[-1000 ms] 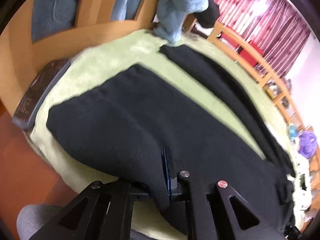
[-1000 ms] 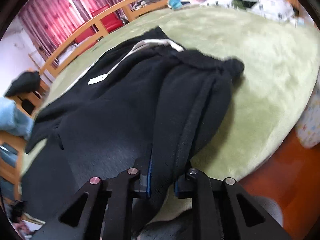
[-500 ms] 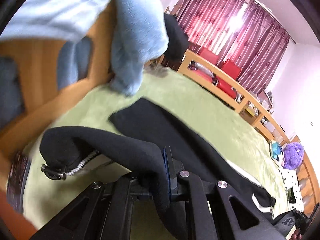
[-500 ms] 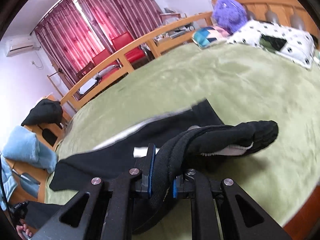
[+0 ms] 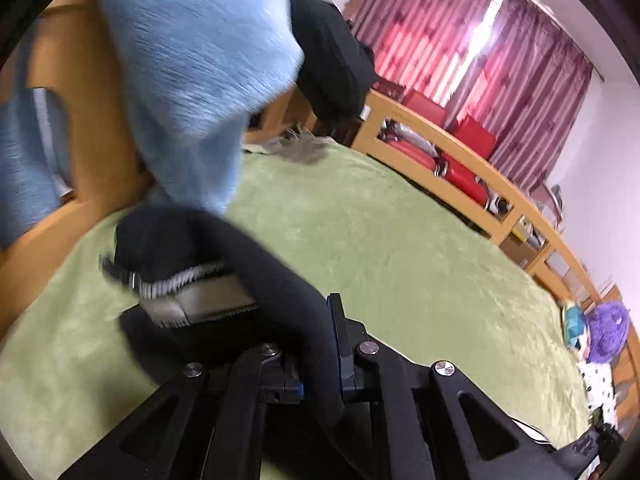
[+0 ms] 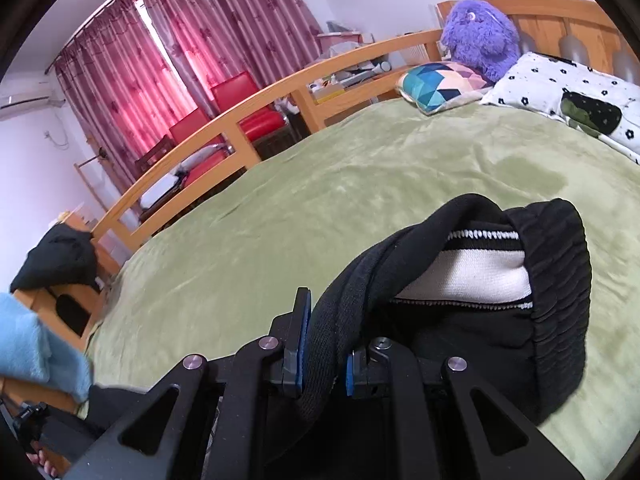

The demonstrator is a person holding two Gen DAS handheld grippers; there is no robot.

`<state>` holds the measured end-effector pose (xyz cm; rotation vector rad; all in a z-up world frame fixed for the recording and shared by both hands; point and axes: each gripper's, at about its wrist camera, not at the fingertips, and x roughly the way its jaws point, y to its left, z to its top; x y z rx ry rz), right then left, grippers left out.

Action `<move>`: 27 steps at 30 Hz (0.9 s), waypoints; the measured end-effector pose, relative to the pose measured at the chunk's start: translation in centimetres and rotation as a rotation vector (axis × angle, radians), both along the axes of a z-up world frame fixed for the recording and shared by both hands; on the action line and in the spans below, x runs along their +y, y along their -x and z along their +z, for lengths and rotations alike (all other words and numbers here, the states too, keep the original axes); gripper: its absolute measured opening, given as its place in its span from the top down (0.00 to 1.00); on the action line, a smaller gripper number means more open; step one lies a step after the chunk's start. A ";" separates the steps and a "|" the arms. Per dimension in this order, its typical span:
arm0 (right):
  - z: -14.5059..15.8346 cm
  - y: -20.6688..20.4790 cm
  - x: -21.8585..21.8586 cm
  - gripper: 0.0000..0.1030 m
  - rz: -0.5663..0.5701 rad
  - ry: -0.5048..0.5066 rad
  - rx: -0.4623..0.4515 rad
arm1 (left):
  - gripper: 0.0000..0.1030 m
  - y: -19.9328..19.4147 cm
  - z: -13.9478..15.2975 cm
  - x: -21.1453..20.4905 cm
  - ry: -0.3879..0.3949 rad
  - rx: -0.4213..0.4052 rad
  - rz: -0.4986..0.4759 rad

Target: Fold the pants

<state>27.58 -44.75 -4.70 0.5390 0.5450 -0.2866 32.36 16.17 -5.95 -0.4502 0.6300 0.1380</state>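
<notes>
Both tools [image 5: 320, 364] [image 6: 324, 354] gripping half-hidden pants [image 6: 556, 300]

The left gripper [image 5: 320, 364] is clamped on a thick fold of the black pants [image 5: 256, 256], its jaws nearly together around the cloth. The right gripper [image 6: 322, 354] likewise pinches a rolled band of the pants, both pointing far across the bed.

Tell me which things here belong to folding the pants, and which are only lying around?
Belonging to the job:
- black pants, pinched by both grippers
- left gripper
- right gripper
- green blanket, the folding surface

Only lying around:
- purple plush toy
- patterned cushion
- spotted pillow
- light blue cloth
- red chairs
</notes>
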 end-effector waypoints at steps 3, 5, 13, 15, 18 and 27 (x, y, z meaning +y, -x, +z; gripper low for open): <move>-2.0 -2.6 -0.2 0.64 -0.019 0.000 0.044 | 0.63 -2.1 -1.4 -1.4 -0.083 0.097 0.015; -3.7 -4.1 0.0 0.58 0.018 -0.014 0.120 | 0.41 -1.9 -1.7 -1.5 -0.094 0.098 0.023; -3.4 1.6 2.0 0.46 0.067 0.093 0.086 | 0.25 3.5 -2.1 3.1 -0.096 0.097 0.105; -3.1 3.5 3.0 0.46 0.079 0.127 0.098 | 0.25 5.0 -3.4 4.2 -0.086 0.131 0.120; -3.9 6.2 4.2 0.46 0.106 0.150 0.137 | 0.25 6.3 -6.3 4.9 -0.007 0.174 0.090; -12.2 12.2 4.8 0.43 0.169 -0.022 0.292 | 0.25 6.1 -13.5 1.0 0.248 0.250 -0.113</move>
